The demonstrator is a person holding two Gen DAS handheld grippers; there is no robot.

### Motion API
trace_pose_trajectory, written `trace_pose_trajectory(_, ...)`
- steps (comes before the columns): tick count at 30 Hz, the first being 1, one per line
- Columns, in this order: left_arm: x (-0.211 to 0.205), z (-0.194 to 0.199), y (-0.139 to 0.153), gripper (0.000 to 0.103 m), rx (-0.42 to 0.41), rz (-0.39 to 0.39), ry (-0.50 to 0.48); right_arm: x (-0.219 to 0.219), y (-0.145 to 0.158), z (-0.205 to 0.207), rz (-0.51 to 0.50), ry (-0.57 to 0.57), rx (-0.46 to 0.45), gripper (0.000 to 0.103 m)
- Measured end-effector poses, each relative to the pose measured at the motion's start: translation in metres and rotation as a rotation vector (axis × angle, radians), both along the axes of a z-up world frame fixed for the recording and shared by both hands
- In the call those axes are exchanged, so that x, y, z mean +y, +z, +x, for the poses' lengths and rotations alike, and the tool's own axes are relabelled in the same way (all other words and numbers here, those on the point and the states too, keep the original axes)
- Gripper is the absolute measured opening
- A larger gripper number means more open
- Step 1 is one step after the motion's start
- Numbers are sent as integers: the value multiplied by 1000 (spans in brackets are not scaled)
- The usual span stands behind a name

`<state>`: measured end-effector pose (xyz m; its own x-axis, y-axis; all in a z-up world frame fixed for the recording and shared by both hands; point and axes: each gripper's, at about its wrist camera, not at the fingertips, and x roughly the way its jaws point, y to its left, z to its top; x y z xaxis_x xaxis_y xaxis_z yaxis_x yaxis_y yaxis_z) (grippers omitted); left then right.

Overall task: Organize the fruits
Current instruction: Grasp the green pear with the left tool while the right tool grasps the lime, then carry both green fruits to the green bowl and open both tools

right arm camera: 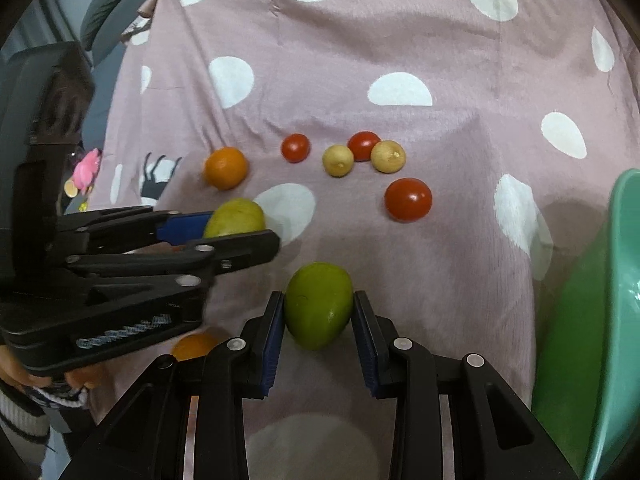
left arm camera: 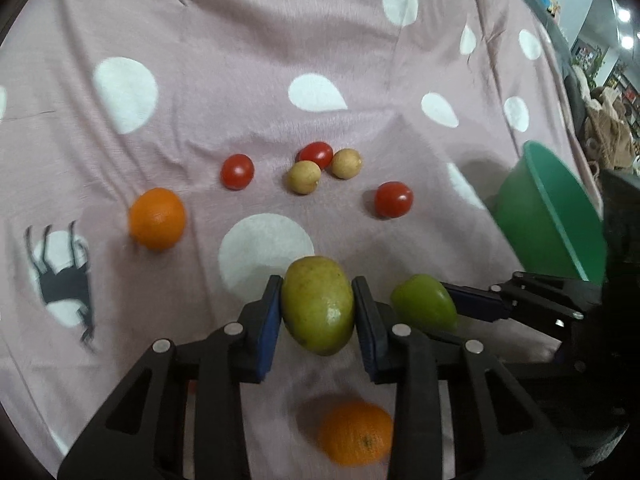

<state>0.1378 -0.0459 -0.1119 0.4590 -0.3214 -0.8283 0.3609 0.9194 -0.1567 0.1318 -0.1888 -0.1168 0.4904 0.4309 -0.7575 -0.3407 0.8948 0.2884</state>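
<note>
Pink polka-dot cloth (left arm camera: 240,80) is covering the surface. Left gripper (left arm camera: 316,308) jaws are clamping a yellow-green oval mango (left arm camera: 318,304) at lower centre; right gripper (right arm camera: 319,312) jaws are gripping a green oval mango (right arm camera: 319,304) beside a green plastic bowl (right arm camera: 592,340).

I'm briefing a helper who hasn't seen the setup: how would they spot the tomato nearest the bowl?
Start at the green bowl on the pink spotted cloth. Left of it sits a lone tomato. Unlike the other two tomatoes, it is the biggest and touches nothing.
</note>
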Motion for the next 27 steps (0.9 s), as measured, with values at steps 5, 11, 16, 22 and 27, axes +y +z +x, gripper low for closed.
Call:
trace_pose_trajectory(5,3,-29,18,34,-23,-19,21,-2,19,-25,24,5,-43,35)
trace_pose_trajectory(11,-6,-54,31,34,-46,-24,13,-18,43,-54,37,-29,-108,35)
trace_pose_trajectory(16,-30,-63,44,34,-72,-28,-33,-44,57,-71,41,-94,-155,35)
trace_pose_trajectory(22,-79,-66,57,34,-101,-37,-138,-95,69,-84,45,-224,-195,35)
trace_pose_trajectory(27,-130,-64,61,34,-110,-60,-244,-129,70,-92,15,-328,-212,35)
